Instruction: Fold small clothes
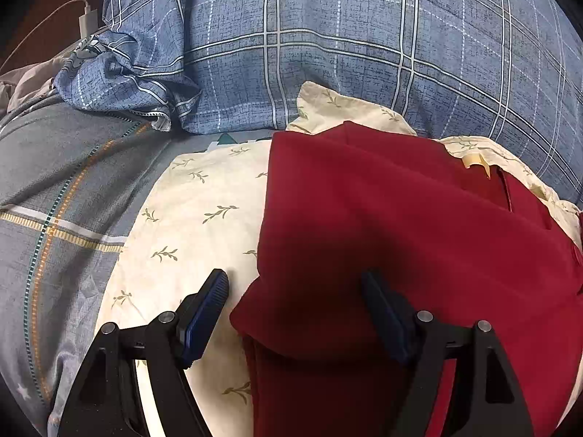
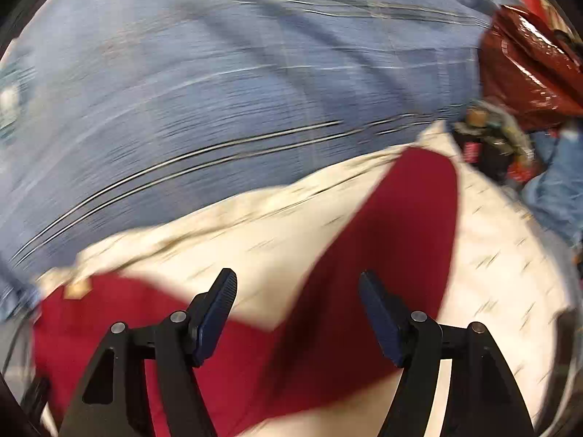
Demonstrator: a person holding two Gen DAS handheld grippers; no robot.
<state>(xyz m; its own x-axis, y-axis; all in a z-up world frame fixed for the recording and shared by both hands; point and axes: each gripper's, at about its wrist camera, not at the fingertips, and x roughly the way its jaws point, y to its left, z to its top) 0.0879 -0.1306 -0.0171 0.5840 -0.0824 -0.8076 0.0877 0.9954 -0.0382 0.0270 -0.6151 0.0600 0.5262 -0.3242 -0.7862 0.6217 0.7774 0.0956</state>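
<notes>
Lying flat, one red garment [image 1: 382, 218], two pillows [image 1: 189, 211]

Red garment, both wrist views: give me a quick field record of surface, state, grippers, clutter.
garment: red garment, partly folded, pale tag near its far edge
surface: cream leaf-print cloth on a blue plaid bedspread
left hand-held gripper: open, over the garment's near edge, nothing pinched
right hand-held gripper: open, empty, over the garment
right view: motion-blurred
clutter: white charger far left; shiny red bag far right
</notes>
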